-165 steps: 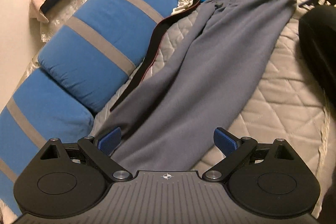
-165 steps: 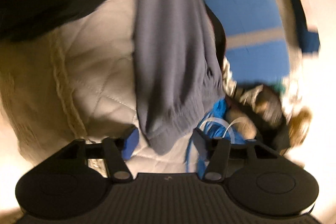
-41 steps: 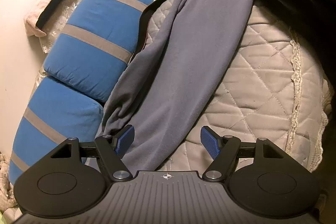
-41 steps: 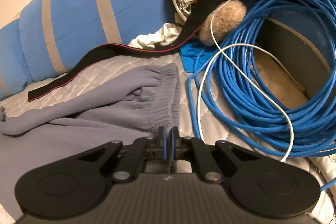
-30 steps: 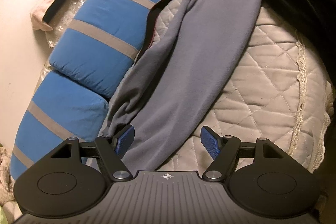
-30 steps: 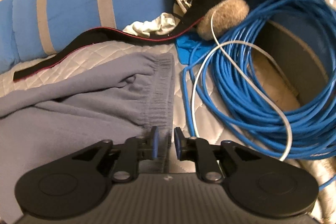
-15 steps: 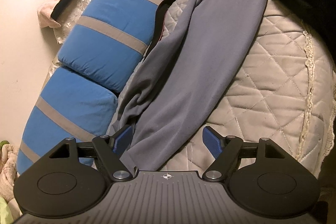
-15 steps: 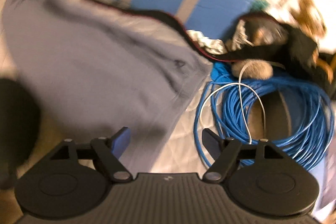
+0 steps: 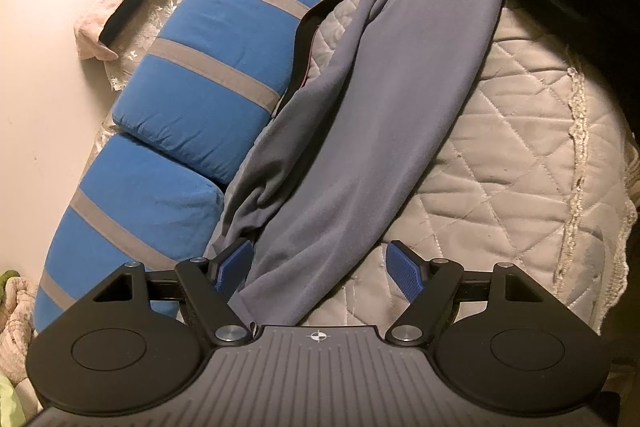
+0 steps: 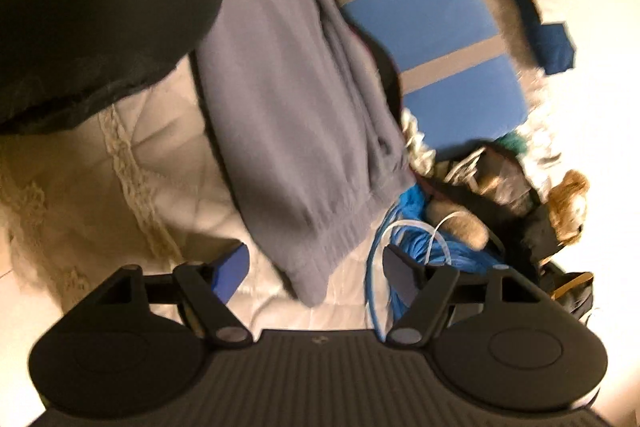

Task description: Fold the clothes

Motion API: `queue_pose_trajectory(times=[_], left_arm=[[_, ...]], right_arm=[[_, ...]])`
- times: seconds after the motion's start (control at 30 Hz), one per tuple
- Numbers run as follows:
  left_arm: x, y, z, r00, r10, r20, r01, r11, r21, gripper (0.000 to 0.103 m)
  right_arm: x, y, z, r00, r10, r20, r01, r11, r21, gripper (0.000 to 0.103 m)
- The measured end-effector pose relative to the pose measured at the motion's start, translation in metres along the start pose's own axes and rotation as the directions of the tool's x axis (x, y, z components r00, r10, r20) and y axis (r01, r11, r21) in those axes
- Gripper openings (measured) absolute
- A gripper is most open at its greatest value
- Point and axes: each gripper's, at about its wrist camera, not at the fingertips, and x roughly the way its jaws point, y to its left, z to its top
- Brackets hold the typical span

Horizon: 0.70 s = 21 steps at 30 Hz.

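Both grippers gape empty: the right gripper [image 10: 314,277], clamped on the waistband a second ago, has let go. The long grey fleece trousers [image 9: 384,115] lie lengthwise, apparently doubled, toward twelve o'clock on the quilted cream bedspread [image 9: 520,155], awaiting crosswise folding.

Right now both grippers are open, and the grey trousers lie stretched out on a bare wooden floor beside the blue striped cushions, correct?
Not quite. The grey trousers lie on a quilted white bedcover, not a wooden floor, as the left wrist view shows. The rest holds.
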Motion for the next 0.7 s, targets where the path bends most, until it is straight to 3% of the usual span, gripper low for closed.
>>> queue_pose_trajectory(times=[0.2, 0.4, 0.7], left_arm=[[0.005, -0.001, 0.0, 1.0, -0.004, -0.006, 0.004, 1.0, -0.017, 0.073], [0.006, -0.003, 0.006, 1.0, -0.011, 0.012, 0.011, 1.0, -0.017, 0.073], [0.005, -0.005, 0.009, 1.0, -0.007, 0.023, 0.007, 1.0, -0.003, 0.073]], right_arm=[[0.004, 0.007, 0.007, 0.996, -0.082, 0.043, 0.08, 0.995, 0.058, 0.084], [0.0, 0.004, 0.016, 0.992, -0.06, 0.112, 0.048, 0.993, 0.103, 0.085], [0.016, -0.006, 0.008, 0.99, -0.138, -0.002, 0.138, 0.989, 0.055, 0.086]])
